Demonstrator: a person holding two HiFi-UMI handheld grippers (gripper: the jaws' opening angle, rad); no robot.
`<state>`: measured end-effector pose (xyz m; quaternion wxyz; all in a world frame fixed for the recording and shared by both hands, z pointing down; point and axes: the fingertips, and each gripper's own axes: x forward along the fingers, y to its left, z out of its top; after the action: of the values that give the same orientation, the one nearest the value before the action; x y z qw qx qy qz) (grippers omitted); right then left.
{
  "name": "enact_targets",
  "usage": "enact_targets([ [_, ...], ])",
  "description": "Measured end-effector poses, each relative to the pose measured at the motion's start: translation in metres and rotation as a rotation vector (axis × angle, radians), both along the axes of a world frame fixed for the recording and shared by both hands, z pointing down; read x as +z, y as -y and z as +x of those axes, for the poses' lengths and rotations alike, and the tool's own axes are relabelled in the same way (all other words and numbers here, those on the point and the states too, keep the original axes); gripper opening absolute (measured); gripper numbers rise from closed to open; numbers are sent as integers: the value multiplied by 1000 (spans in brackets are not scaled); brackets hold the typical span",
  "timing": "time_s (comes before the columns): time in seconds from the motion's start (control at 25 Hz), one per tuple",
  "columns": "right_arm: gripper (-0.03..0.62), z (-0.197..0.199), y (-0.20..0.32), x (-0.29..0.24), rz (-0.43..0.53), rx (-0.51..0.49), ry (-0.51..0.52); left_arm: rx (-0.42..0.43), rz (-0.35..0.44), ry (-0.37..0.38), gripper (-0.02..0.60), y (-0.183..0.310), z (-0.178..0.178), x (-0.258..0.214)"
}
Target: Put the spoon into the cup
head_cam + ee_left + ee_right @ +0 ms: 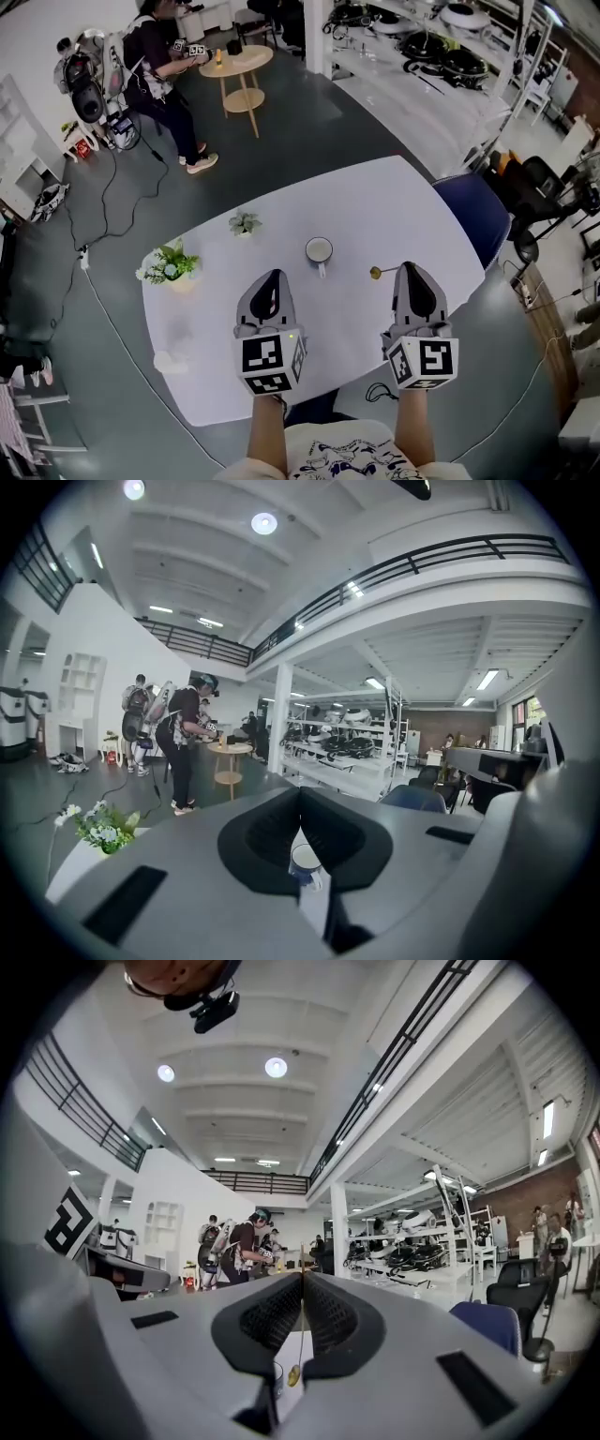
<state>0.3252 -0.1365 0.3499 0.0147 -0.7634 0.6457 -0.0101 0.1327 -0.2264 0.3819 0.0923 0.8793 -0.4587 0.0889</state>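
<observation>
A white cup (pixel 319 251) with a dark rim stands near the middle of the white table (pixel 375 197). My right gripper (pixel 410 267) is to the right of the cup, shut on the thin handle of a gold spoon (pixel 376 273) whose bowl points left toward the cup. In the right gripper view the spoon (pixel 293 1375) hangs down between the closed jaws (pixel 302 1277), with the cup's rim (pixel 277 1378) just left of it. My left gripper (pixel 274 275) hovers just short of the cup on its left, jaws together and empty. The left gripper view shows the cup (pixel 305 859) below its tips (pixel 300 791).
Two small potted plants (pixel 172 265) (pixel 244 223) stand on the table's left part, and a small white object (pixel 169 361) lies near the front left edge. A blue chair (pixel 473 216) is at the table's right end. A person (pixel 164 66) stands by a round wooden table (pixel 236 66) far behind.
</observation>
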Motion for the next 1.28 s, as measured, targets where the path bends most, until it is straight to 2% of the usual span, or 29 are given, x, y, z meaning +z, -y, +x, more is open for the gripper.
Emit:
enact_targets([
  [0.32,20,1,73,15,-23,-70,8,-36,-37,15,14,54,6,21],
  [0.72,20,-13,120,35,-78,-161,12,-82,-77,20,14,80,0,39],
  [1.28,20,-24,203,82,-164,-337,48,-248,-170,45,14,121,-13,83],
])
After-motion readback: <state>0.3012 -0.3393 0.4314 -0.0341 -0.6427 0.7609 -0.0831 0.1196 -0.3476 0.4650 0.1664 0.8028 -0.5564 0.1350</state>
